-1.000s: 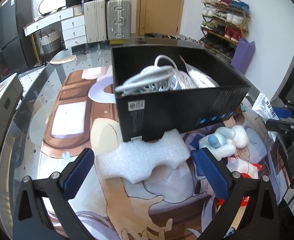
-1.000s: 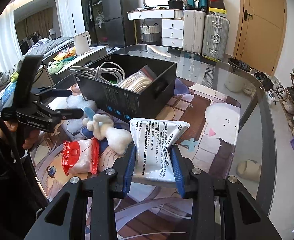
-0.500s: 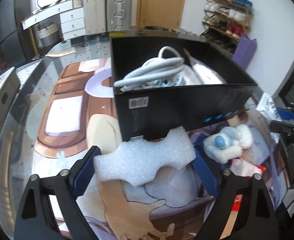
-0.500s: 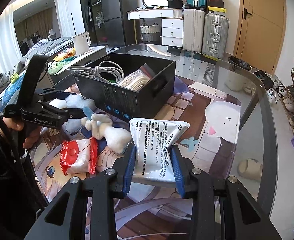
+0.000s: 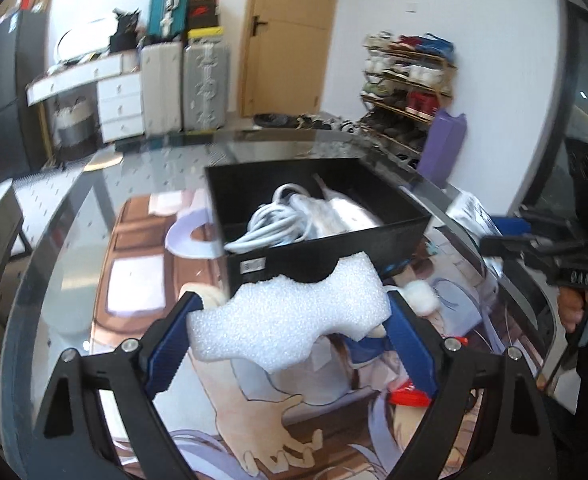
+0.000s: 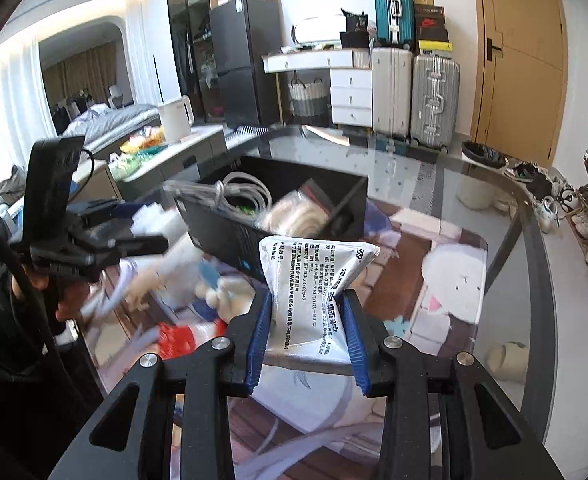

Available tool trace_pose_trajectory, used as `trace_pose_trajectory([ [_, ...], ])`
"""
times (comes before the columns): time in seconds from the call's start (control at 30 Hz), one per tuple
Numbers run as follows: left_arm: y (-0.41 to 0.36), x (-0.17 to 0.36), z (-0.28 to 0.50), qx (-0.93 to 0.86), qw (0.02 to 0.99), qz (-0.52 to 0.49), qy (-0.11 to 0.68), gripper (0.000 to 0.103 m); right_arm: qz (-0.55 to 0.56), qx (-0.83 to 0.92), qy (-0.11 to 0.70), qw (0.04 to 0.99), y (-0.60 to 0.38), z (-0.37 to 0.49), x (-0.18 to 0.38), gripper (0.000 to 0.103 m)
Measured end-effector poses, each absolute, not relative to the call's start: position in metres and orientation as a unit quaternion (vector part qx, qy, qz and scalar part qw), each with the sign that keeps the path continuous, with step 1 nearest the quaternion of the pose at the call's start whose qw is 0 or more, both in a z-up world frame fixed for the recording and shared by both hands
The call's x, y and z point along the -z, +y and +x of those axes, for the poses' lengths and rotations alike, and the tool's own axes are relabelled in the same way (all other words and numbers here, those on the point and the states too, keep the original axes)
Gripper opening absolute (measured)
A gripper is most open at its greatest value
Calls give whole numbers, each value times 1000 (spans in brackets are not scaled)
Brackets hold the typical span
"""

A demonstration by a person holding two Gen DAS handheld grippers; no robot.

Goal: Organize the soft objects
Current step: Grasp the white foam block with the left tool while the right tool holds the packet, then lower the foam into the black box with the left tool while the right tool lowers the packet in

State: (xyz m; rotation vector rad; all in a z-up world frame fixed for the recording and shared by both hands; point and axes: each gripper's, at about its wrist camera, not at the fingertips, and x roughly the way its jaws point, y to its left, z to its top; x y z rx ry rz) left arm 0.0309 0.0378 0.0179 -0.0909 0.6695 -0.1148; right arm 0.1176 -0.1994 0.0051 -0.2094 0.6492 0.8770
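My left gripper (image 5: 292, 320) is shut on a white foam piece (image 5: 314, 292) with notched edges, and holds it off the table in front of the black box (image 5: 326, 240). Both blue pads press its ends. White cables (image 5: 270, 224) and a clear bag lie inside the box. My right gripper (image 6: 307, 304) is shut on a white printed packet (image 6: 314, 264), which stands upright between the pads, near the box's corner (image 6: 222, 236). A white plush toy (image 6: 222, 292) and a red-and-white pouch (image 6: 178, 334) lie on the table between the two grippers, blurred.
The glass table (image 6: 506, 216) has a cartoon mat under it and a curved edge on the right. Suitcases (image 6: 434, 96) and drawers stand behind it, a shoe rack (image 5: 406, 80) beside the door. A person's hand (image 6: 68, 300) holds the left gripper.
The left jaws closed onto the foam piece and raised it off the table toward the box. The right gripper lifted the packet a little, still gripping it.
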Motion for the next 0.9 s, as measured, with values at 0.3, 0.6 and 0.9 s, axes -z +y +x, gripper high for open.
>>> trace_pose_trajectory([
  [0.3,28,-50,31,57,952,-31,299,90,-52,-421,276,862,-189,116,-24,35],
  [0.6,49,-65,50,30,956,-48,287,90,-12,-409,275,870,-175,125,-27,36],
  [0.9,67,-70,81,6,958,-59,282,90,-15,-406,279,870,-154,134,-33,36],
])
